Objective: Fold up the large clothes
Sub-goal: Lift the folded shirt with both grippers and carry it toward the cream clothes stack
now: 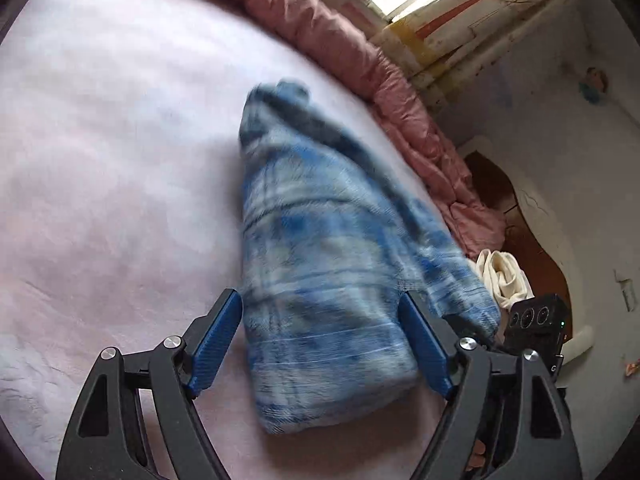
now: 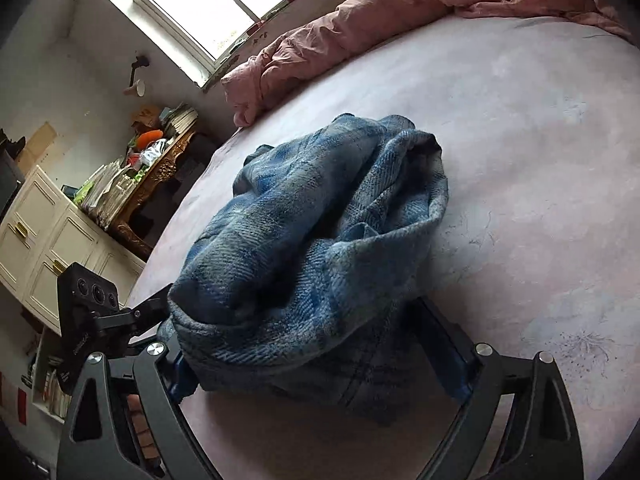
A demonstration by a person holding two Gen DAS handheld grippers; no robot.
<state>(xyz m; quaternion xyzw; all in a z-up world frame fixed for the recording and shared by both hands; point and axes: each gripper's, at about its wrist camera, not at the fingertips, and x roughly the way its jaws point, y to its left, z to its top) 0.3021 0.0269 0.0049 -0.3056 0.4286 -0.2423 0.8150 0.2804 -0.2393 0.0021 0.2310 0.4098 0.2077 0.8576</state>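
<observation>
The left gripper (image 1: 322,338) stands with jaws apart, straddling the near end of a folded blue plaid garment (image 1: 320,240) on the pale pink bed sheet (image 1: 100,140). The right gripper (image 2: 320,354) also spreads wide, with the garment's bunched end lying between its fingers, the pads hidden. A pink duvet (image 2: 360,32) lies beyond. No writing is legible.

Home bedroom: bed (image 2: 520,120), pink duvet (image 2: 360,20), cluttered desk (image 2: 160,168).

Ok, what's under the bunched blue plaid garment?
Pale pink bedsheet shows all around the blue plaid garment. Anything beneath the fabric is covered.
</observation>
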